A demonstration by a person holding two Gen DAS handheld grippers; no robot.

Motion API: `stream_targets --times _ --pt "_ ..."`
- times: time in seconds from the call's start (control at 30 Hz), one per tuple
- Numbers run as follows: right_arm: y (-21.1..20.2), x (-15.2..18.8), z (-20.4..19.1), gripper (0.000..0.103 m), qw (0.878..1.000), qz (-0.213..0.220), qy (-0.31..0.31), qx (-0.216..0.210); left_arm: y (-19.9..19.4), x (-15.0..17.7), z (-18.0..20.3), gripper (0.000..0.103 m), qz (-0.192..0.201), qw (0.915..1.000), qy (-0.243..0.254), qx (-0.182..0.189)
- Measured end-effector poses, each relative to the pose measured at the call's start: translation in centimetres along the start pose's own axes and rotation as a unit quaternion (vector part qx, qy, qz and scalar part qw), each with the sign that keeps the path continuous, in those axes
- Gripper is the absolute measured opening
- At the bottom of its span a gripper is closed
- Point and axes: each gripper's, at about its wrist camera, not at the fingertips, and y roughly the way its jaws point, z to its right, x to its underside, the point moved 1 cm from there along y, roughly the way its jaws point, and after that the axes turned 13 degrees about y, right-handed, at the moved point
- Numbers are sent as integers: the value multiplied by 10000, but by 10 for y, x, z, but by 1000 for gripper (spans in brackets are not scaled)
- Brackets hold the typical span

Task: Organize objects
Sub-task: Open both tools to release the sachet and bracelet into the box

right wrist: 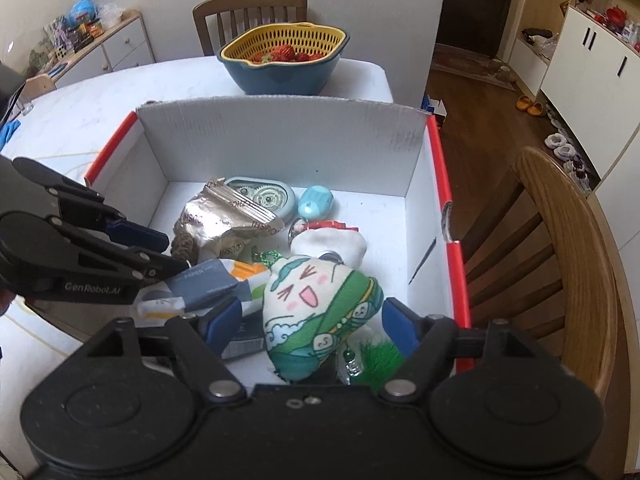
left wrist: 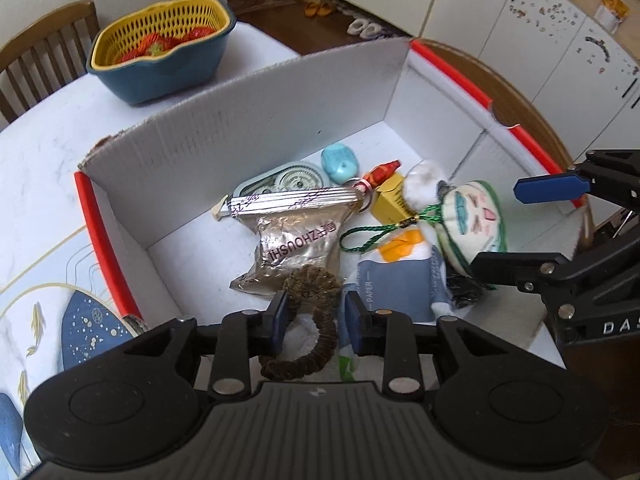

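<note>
A white cardboard box (left wrist: 240, 120) (right wrist: 280, 136) with red rims holds the items. My left gripper (left wrist: 316, 316) (right wrist: 176, 254) is low in its near left part. Its jaws are narrowly open astride a brown scrunchie (left wrist: 324, 332), which rests partly on a silver foil packet (left wrist: 296, 236) (right wrist: 216, 220). My right gripper (right wrist: 312, 324) (left wrist: 496, 228) is open, with a green and white plush charm (right wrist: 316, 300) (left wrist: 476, 216) lying between its pads, which stand clear of it. A blue and white tissue pack (left wrist: 396, 284) (right wrist: 208, 284) lies between the scrunchie and the charm.
Further back in the box are a teal gear case (right wrist: 260, 196), a light blue oval (right wrist: 316, 204) and a small yellow carton (left wrist: 390, 198). A blue bowl with a yellow strainer of strawberries (right wrist: 280, 76) stands behind the box. A wooden chair (right wrist: 560, 260) is close on the right.
</note>
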Motion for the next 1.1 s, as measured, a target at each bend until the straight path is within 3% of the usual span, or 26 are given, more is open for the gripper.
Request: stream_targets --times 0.43,0.83,0.87,0.93,0.97,1.1 --pt "-51 16 -13 78 9974 532 476 -112 -65 23 1 30 801 9965 25 222" --pt "-104 43 -45 82 9889 1305 698 -150 -126 55 2 31 1511 9885 53 102" --pt "-108 46 -48 83 9880 1361 714 -143 -129 58 3 34 1542 9880 56 93" --pt "-114 52 -53 85 9863 1470 731 -148 -137 64 2 67 1632 9865 60 87" --pt "-116 54 -56 86 9854 1529 737 -150 -141 67 2 71 1696 9855 53 78" --pt "-128 66 -65 89 9806 1757 826 -255 -152 77 2 71 1802 9835 84 95"
